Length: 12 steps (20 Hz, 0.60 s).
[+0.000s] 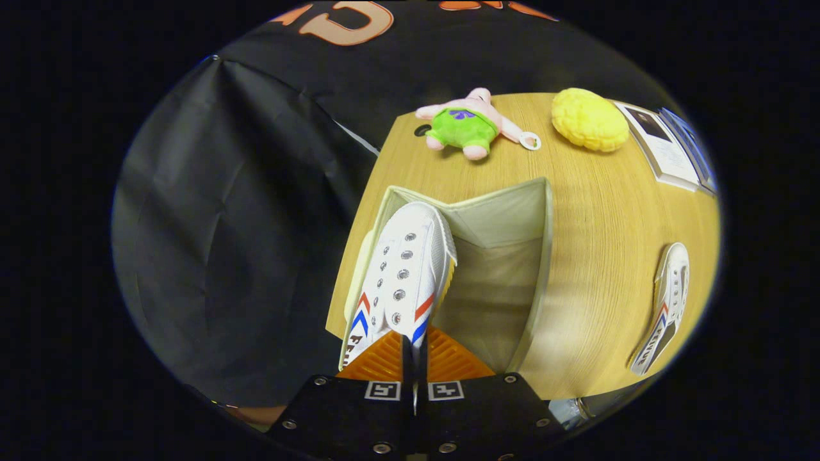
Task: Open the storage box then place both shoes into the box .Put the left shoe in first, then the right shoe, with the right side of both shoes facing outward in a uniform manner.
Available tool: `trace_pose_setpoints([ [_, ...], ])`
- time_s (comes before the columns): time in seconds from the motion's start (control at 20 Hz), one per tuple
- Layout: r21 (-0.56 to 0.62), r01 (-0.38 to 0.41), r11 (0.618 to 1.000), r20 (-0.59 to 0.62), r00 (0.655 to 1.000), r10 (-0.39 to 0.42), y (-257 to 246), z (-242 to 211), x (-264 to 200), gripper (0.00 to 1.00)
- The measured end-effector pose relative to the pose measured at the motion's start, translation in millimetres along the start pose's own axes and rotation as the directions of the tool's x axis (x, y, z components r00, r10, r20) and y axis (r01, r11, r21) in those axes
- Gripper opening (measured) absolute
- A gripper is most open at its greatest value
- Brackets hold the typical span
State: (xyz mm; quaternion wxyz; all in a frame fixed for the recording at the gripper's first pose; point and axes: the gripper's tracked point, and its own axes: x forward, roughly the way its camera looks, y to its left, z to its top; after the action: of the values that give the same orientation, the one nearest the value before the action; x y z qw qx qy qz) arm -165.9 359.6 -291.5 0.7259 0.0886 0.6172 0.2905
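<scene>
Gripper view: looking down over a wooden table (596, 269), black cloth wall to the left and top.
Gripper (414, 358): orange fingers (384, 365) drawn nearly together at lower centre, pinching the heel end of a white sneaker; narrow jaws, both fingers pressing on it.
Held shoe (407, 269): white canvas, red and blue chevrons on both sides near the fingers, eyelets without laces, toe pointing away; hanging over the left side of the box, toe near its far left corner.
Storage box (544, 256): beige fabric, already open, centre of frame; bare floor showing to the right of the shoe.
Second shoe (666, 307): lying on its side on the table at right of frame, well apart from the box.
Step in hand (judged): lowering the first shoe into the box; whether left or right shoe cannot be told from here.
Doing it well: keep shoe hard against the left wall so room stays for the second; lower toe-first, level out, heel down before releasing; check which side faces outward before letting go.
Risk: pinch sits only on the heel rim, so shoe may swing or tip on release; sole could catch the soft box rim.
Other items: plush toy (464, 125), yellow cushion-like object (589, 120), booklets (669, 144) at upper right, all beyond the box.
</scene>
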Motion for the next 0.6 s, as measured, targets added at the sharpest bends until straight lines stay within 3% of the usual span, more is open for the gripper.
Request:
trace_pose_setpoints([
  [0.35,0.124,-0.036,0.992,-0.025,0.999,0.039,-9,2,-1,0.02],
  [0.55,0.335,-0.072,0.939,-0.069,0.993,0.101,-12,-10,0,0.02],
  [0.6,0.333,-0.053,0.941,-0.073,0.994,0.082,-15,-11,-1,0.02],
])
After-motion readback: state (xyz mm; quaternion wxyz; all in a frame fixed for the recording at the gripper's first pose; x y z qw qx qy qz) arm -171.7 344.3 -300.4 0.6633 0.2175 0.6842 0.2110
